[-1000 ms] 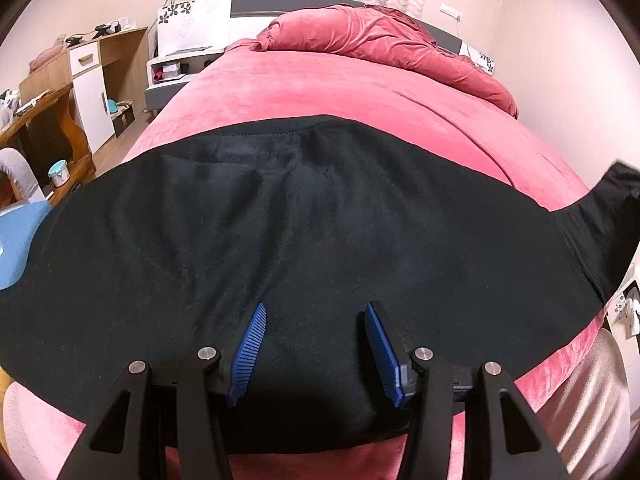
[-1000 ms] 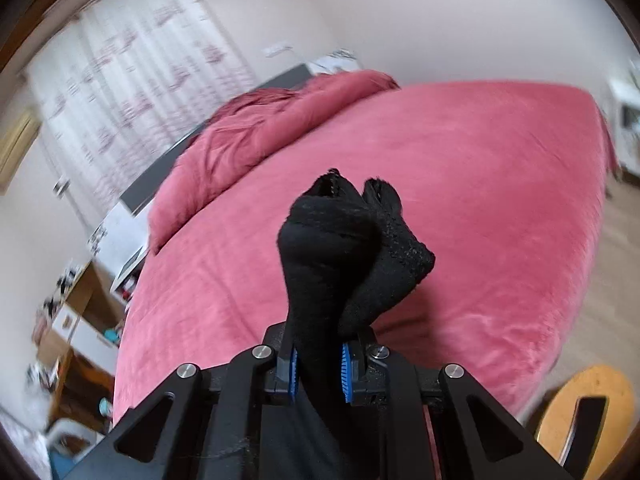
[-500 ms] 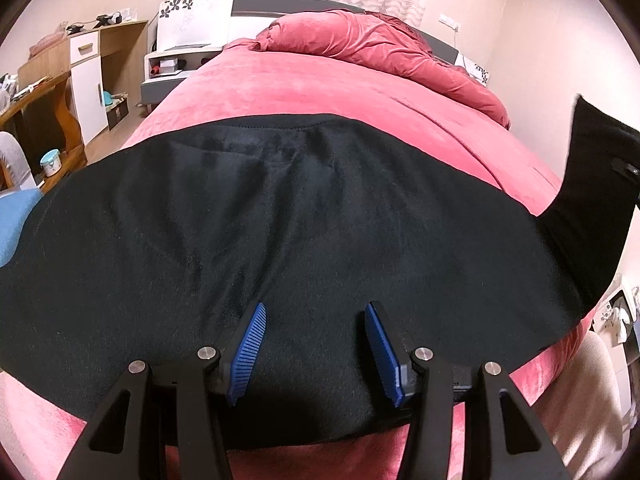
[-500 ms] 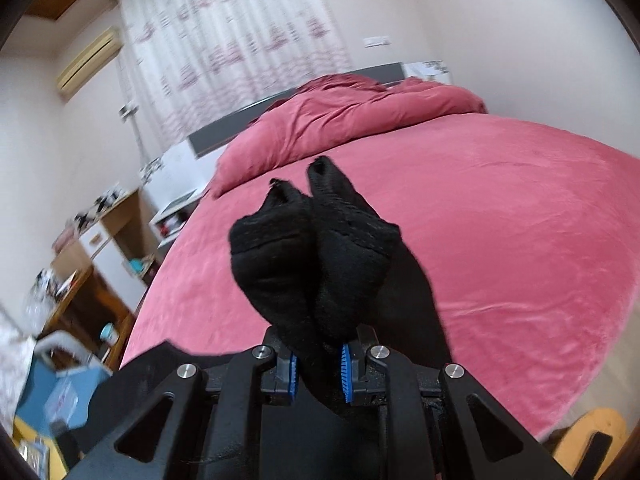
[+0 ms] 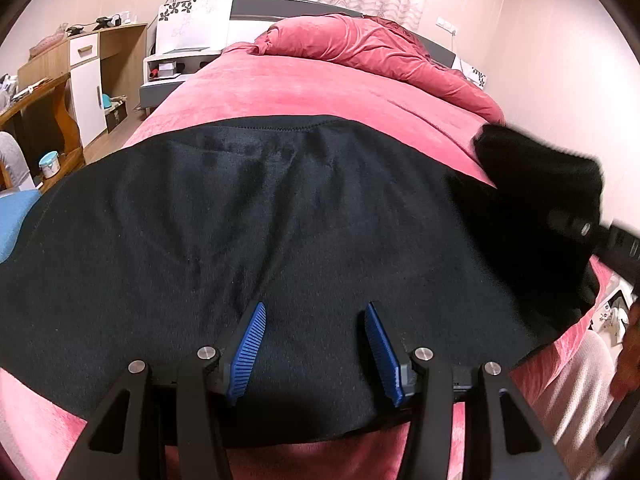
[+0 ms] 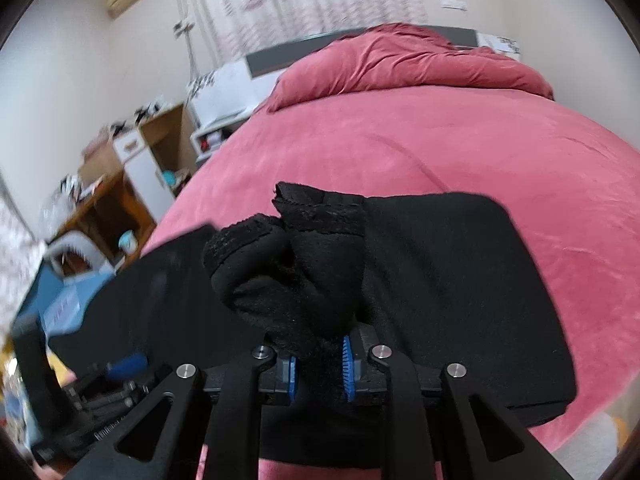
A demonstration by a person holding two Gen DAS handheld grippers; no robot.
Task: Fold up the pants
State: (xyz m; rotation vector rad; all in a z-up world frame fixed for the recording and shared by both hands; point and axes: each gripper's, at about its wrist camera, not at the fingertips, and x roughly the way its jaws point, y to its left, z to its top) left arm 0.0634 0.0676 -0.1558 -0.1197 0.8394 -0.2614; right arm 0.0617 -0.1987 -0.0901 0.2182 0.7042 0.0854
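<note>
pink-covered bed (image 5: 320,92) fills both views, and i see the black pants (image 5: 280,232) spread flat across its near end, one end lifted and brought back over the rest. my left gripper (image 5: 314,344) hovers over the near edge of the cloth with its blue pads spread apart and nothing between them. my right gripper (image 6: 319,368) pinches a bunched wad of the pants' fabric between its pads, its jaws having just been opening slightly, cloth between them.
</note>
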